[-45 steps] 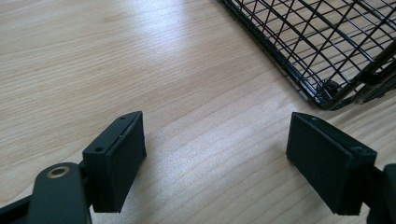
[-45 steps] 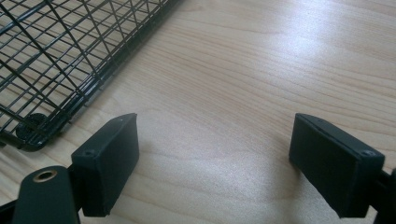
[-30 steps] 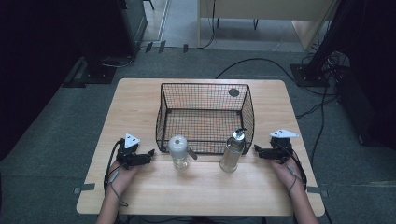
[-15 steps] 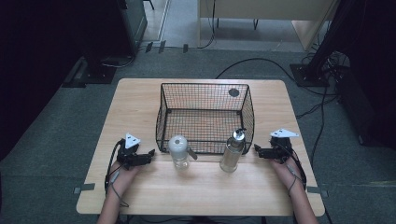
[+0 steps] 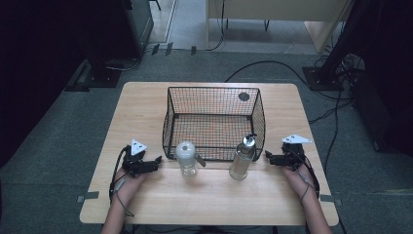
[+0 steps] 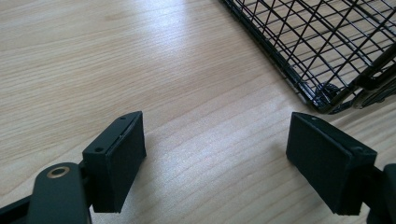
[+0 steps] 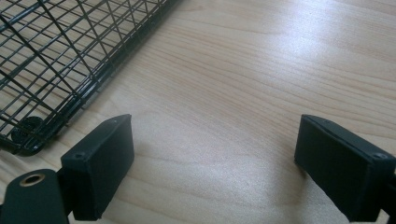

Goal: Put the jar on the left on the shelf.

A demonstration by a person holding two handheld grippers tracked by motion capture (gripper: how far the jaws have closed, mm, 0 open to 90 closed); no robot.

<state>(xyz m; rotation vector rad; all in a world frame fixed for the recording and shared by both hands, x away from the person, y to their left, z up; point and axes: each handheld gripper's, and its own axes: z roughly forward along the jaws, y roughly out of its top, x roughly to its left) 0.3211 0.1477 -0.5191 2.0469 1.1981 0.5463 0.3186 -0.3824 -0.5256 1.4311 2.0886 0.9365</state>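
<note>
A black wire basket (image 5: 214,92) stands in the middle of the wooden table (image 5: 141,105). In front of it stand two clear bottles: one with a round white cap (image 5: 186,157) on the left, one with a pump top (image 5: 242,156) on the right. My left gripper (image 5: 155,161) rests on the table left of the white-capped bottle, open, nothing between its jaws (image 6: 215,168). My right gripper (image 5: 268,156) rests right of the pump bottle, open and empty too (image 7: 215,168). The basket's corner (image 6: 327,93) shows ahead of the left jaws, and its wall (image 7: 70,60) beside the right ones.
A small dark round mark (image 5: 244,96) sits on the table behind the basket at the right. Bare wood lies along the front edge between my forearms. Cables (image 5: 272,66) run over the grey floor behind the table.
</note>
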